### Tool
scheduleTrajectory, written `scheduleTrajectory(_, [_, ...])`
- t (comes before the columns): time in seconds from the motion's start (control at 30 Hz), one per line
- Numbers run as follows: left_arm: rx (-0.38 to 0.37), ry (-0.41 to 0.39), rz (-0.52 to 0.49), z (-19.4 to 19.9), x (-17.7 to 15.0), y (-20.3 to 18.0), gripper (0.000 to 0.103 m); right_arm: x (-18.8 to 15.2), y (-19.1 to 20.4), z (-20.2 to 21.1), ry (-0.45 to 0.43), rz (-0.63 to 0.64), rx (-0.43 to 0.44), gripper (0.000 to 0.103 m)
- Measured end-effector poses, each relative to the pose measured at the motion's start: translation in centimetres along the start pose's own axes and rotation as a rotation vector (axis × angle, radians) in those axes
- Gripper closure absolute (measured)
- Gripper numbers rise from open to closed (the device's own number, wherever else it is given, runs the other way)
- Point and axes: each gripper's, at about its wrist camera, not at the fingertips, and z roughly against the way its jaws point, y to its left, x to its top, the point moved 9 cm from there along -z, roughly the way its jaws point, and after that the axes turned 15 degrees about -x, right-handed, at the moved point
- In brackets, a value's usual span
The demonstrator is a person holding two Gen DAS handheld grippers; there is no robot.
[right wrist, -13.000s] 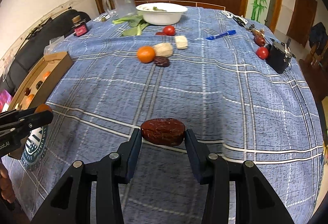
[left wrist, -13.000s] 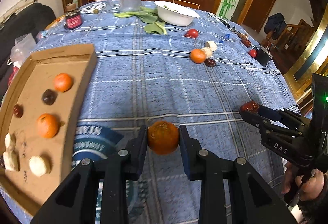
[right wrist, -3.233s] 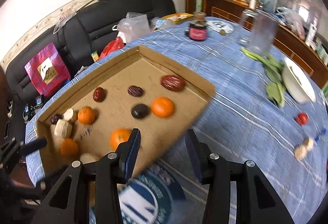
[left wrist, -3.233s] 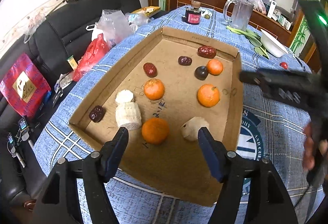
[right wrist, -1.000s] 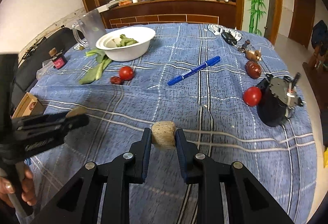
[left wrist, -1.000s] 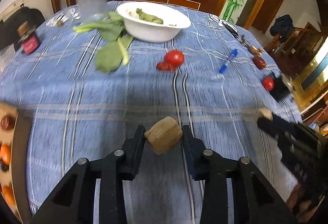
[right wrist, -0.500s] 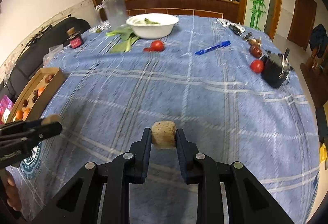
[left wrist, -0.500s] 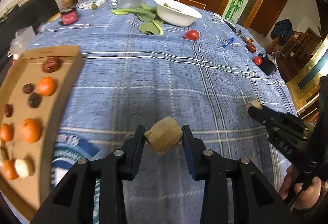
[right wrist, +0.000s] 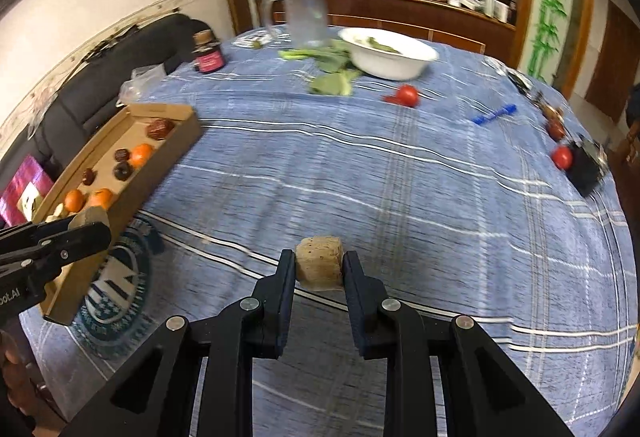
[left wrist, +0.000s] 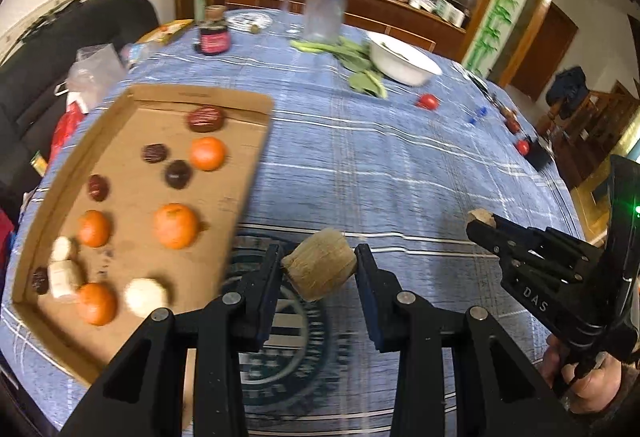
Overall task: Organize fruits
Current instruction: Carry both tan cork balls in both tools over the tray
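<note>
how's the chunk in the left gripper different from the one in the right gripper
The left gripper holds a tan chunk that looks broader and sits tilted, one end dipping below the fingers. The right gripper holds a paler chunk that looks narrower and sits squarer between its fingers, so its jaws stand closer together than the left gripper's. Both are pale, stubby, rough pieces clamped at the fingertips above the blue checked tablecloth.
</note>
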Motion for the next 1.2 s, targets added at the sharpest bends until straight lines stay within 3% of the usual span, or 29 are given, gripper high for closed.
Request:
scheduleTrajectory(0.37, [0.103,-0.076,0.113,5.2,0.7,8.4,0.068,3.3,8.1,0.7,-0.035,0.088,0.101,0.077])
scheduleTrajectory(0.67, [0.187,-0.087,0.123,7.7,1.3,13.4,0.068,5.7,15.2,1.3,-0.064,0.173,0.196,0.076])
scheduleTrajectory(1.2, [0.201,-0.053,0.103,5.0,6.4,18.6,0.068,5.9,25.6,0.4,-0.035,0.304,0.318,0.076])
